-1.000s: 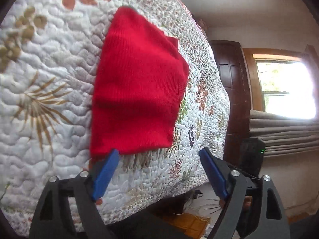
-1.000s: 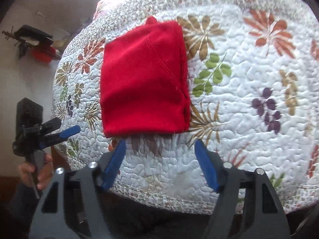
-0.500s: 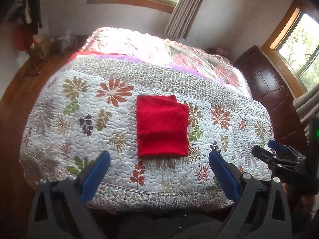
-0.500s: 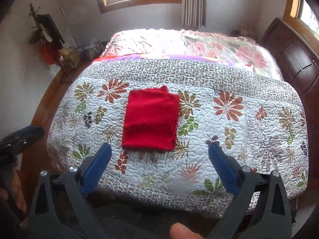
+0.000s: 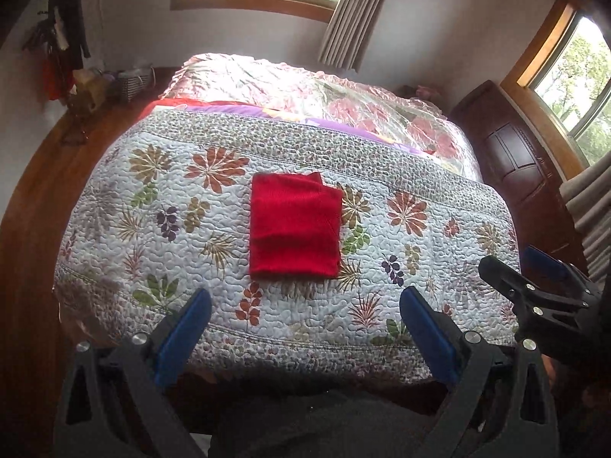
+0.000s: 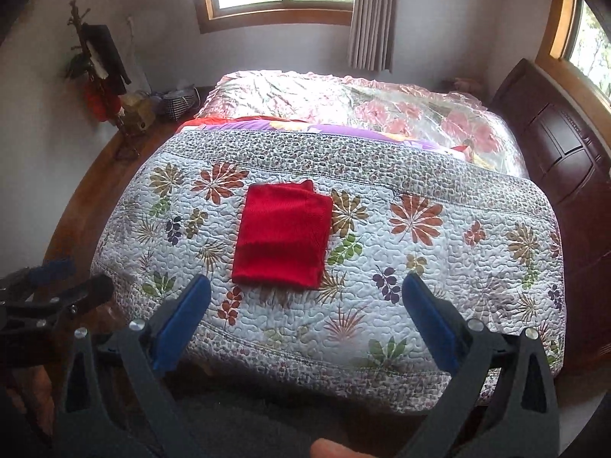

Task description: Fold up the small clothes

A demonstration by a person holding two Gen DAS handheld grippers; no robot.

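Your left gripper [image 5: 305, 324] and right gripper [image 6: 305, 316] both hang short of the near edge of the bed [image 5: 439, 351], jaws spread wide and empty. The folded red garment [image 5: 294, 227] lies flat on the floral quilt [image 6: 439, 267], nearer its near edge than its far one and left of centre, well apart from both grippers.
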